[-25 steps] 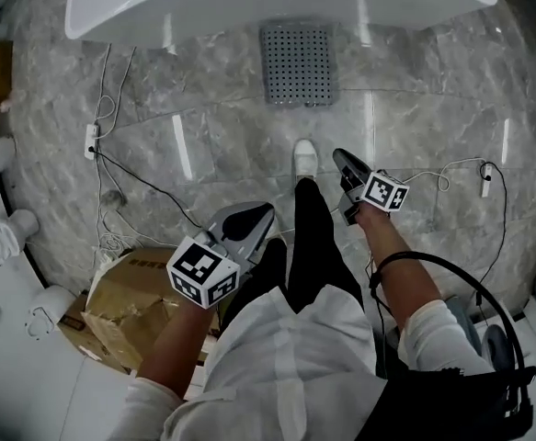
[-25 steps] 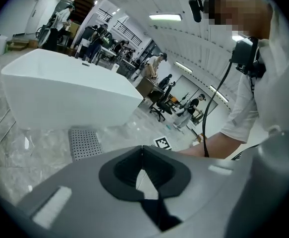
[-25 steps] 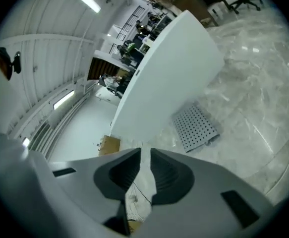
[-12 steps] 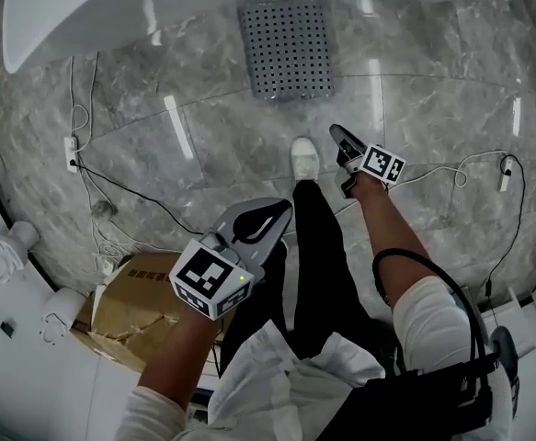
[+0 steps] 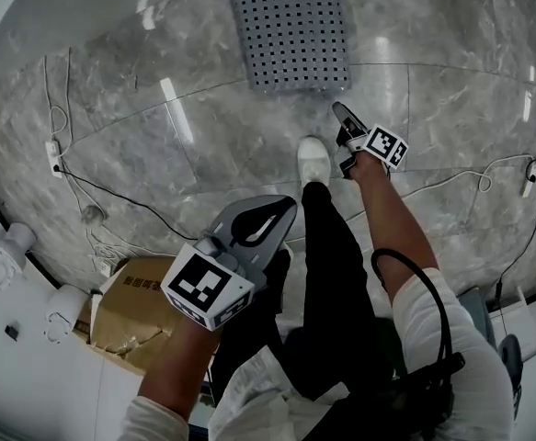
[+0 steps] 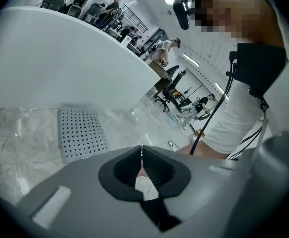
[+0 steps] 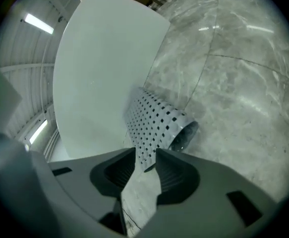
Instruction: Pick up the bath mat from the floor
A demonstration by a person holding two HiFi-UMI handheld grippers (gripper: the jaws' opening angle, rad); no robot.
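Note:
The bath mat (image 5: 290,30) is a grey rectangle dotted with small holes, lying on the marble floor just in front of the white tub. My right gripper (image 5: 341,114) hovers short of the mat's near right corner. Its jaws have just been opening and stand apart, with nothing between them. In the right gripper view the mat (image 7: 154,119) lies just beyond the right gripper (image 7: 145,155), and its near end looks curled. My left gripper (image 5: 284,211) hangs farther back beside my leg, jaws shut and empty. The left gripper view shows the mat (image 6: 82,133) ahead and left of the left gripper (image 6: 142,148).
The white bathtub (image 5: 56,7) runs along the top. A torn cardboard box (image 5: 125,306) sits at the lower left. Cables (image 5: 120,196) and a power strip (image 5: 54,159) trail over the floor on the left, another cable (image 5: 488,175) on the right. My white shoe (image 5: 313,159) stands near the mat.
The view has sunk toward the floor, so the mat looks larger and higher in the frame. My right gripper has closed in on the mat's near edge.

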